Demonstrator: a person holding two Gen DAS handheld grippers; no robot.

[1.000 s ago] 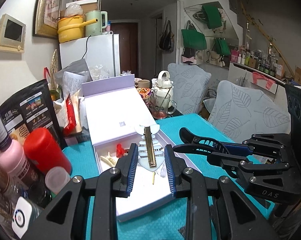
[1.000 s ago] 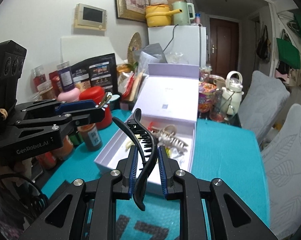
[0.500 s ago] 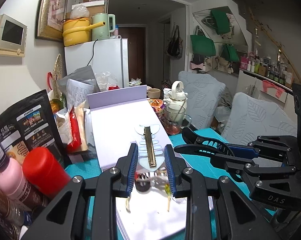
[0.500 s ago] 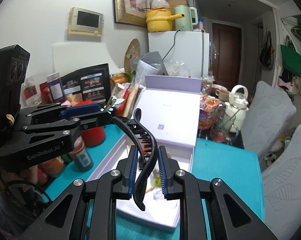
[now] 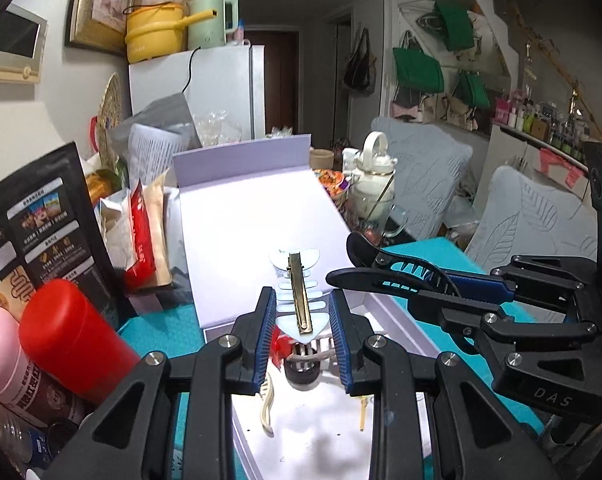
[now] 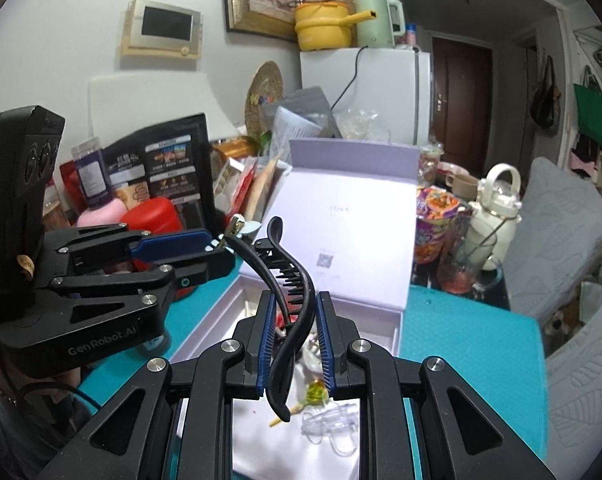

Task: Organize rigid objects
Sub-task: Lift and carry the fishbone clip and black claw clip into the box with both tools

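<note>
Box [image 5: 261,220] nearer, fishbone clip [image 5: 299,300] between tool [image 5: 301,340] pads

Black hair clip [image 6: 291,300], pale fishbone clip [image 5: 299,300], lilac box [image 5: 241,160], teal tablecloth [image 6: 461,332].

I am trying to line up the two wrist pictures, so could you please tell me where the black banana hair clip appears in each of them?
Left wrist view: the black hair clip juts in from the right, held by the right gripper.
Right wrist view: the clip stands centre frame, curving up between the blue pads.
Shared landmark: the open lavender box, straight ahead in both.
</note>
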